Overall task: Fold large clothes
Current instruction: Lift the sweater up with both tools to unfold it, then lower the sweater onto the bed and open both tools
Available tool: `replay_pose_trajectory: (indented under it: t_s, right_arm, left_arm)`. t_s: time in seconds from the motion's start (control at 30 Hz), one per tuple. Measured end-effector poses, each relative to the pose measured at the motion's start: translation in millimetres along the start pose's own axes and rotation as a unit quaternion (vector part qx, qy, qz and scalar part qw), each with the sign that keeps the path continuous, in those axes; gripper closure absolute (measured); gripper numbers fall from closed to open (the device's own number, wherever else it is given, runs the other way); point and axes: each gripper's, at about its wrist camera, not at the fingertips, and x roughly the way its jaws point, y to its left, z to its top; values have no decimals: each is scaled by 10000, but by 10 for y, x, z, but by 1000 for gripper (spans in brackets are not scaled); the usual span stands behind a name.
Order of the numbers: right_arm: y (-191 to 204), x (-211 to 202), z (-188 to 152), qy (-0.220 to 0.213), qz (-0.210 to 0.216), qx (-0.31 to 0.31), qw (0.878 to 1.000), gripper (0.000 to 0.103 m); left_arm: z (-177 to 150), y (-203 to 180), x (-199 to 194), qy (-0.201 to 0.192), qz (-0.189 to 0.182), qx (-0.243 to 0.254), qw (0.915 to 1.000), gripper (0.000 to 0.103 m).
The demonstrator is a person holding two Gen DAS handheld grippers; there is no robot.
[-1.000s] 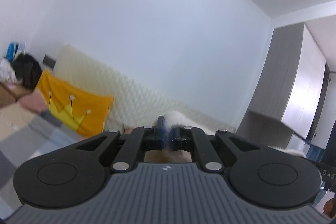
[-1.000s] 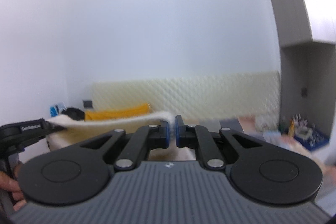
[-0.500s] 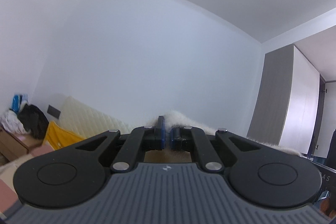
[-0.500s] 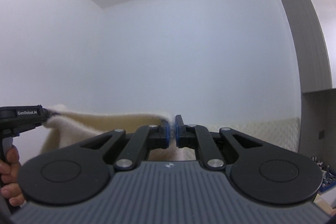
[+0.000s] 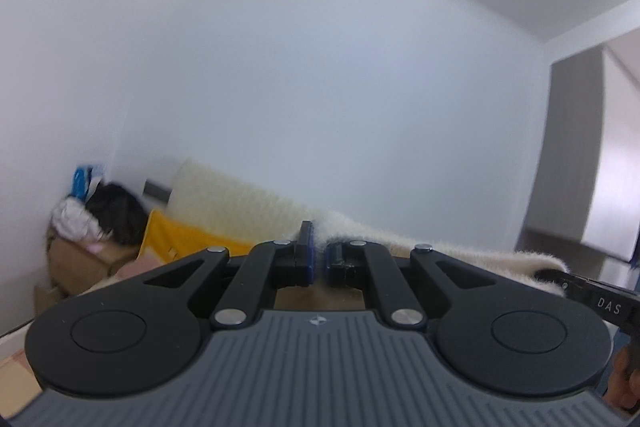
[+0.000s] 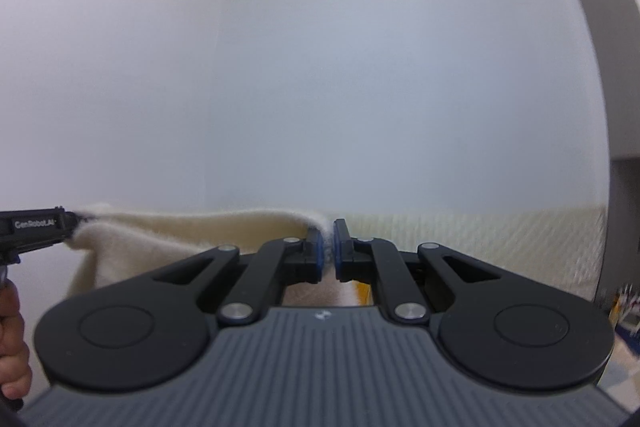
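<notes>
- Since a second ago, both wrist views have swung off the bed surface onto the wall; half a second ago the left view tipped higher still, and now the headboard and corner clutter are back in it. The cloth has stayed pinched in both tools throughout.
- I see the left hand-held gripper [image 5: 319, 263] closed, blue pads nearly together, a fuzzy cream garment [image 5: 460, 261] edge nipped between them.
- From there the garment runs rightward in the left wrist view as a taut furry band to the other tool at the frame edge.
- Right hand-held gripper [image 6: 328, 254] likewise closed on the garment [image 6: 180, 235]; a tuft of cream pile shows between its pads.
- In the right wrist view the garment stretches left from the jaws to the left hand-held gripper [image 6: 74, 221], then hangs down below the top edge in a soft fold.
- A hand [image 6: 12, 347] wraps the left tool's grip at the lower left of that view; fingers of the other hand [image 5: 624, 379] show at the lower right of the left view.
- Behind the garment: cream quilted headboard [image 6: 480, 239] along a white wall [image 6: 360, 87].
- Left view, further out: yellow cloth [image 5: 180, 239] against the headboard, a cardboard box [image 5: 80, 259] with a dark bundle [image 5: 116, 211] heaped on it in the corner.
- Grey wardrobe [image 5: 572, 155] at far right. Image blurred.
</notes>
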Motion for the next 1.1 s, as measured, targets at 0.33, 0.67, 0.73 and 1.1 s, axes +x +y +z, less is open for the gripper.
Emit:
replay_pose_trajectory:
  t_s: [0.33, 0.67, 0.73, 1.1]
  right_arm:
    - [-128, 2278, -1288, 1087, -67, 206, 9938, 95]
    - [77, 4274, -2734, 2166, -298, 97, 9758, 95]
    - [58, 4605, -3091, 2350, -308, 177, 9713, 95]
    - [-15, 5443, -4501, 3412, -449, 303, 9384, 95]
  left_arm:
    - [-1170, 1138, 2195, 1076, 597, -54, 9924, 97]
    - [-2821, 2630, 4871, 2213, 992, -446, 9691, 97]
    - [-3209, 2825, 5265, 2466, 1015, -299, 9633, 96]
    - [-4686, 3473, 6297, 3714, 987, -306, 9227, 96]
